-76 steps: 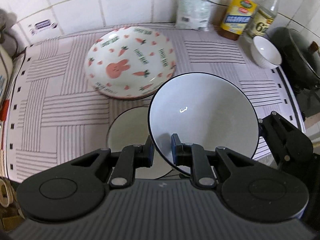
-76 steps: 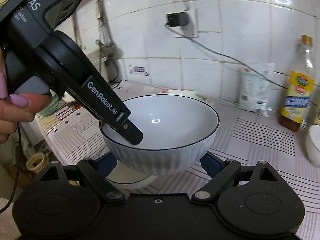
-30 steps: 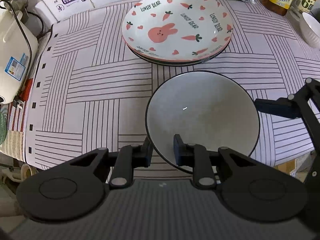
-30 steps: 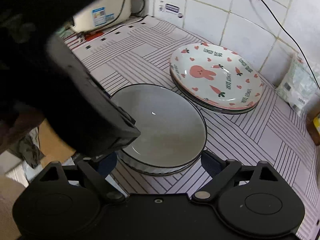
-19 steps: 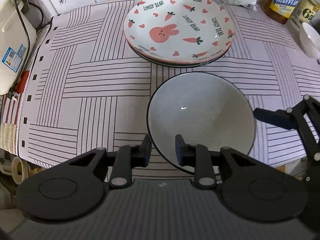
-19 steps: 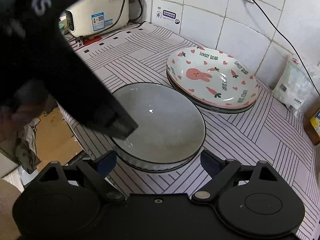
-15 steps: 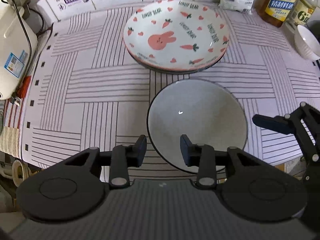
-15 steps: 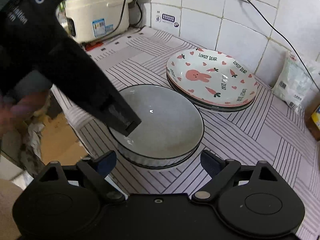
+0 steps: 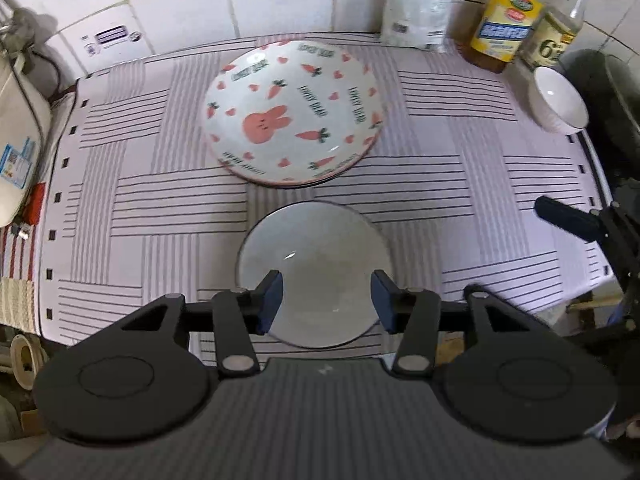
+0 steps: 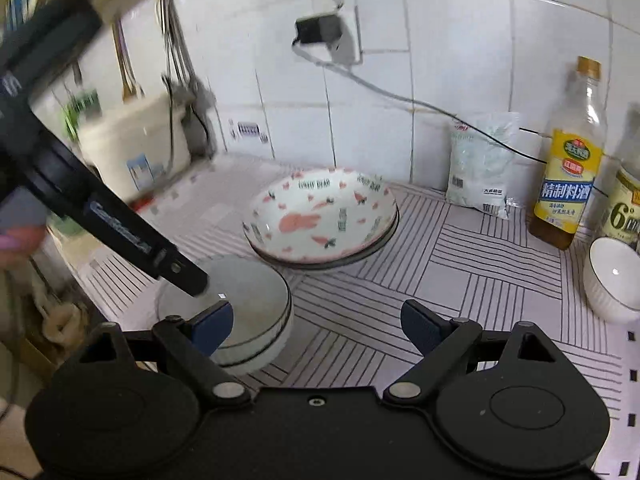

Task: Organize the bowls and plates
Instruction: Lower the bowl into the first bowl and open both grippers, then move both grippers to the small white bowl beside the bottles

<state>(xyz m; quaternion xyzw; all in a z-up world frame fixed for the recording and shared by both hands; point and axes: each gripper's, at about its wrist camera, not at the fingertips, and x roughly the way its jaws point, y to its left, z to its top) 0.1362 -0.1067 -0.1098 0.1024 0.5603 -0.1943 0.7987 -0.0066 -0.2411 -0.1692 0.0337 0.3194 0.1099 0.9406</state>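
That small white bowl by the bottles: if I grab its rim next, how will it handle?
The small white bowl looks like glazed ceramic: probably rigid, but slick under the pads and prone to chip. It sits upright on a narrow foot with deep sides, so a sideways push may tip it. It stands close to the bottles, so a skid could knock them.

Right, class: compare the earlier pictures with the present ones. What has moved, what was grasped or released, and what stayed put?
The left tool set the black-rimmed bowl into the bowl below it, its jaws have just been opening, and it has let go and lifted clear. The right tool, open and empty throughout, swung away toward the small white bowl. The rabbit plates, bottles and striped mat stayed put.
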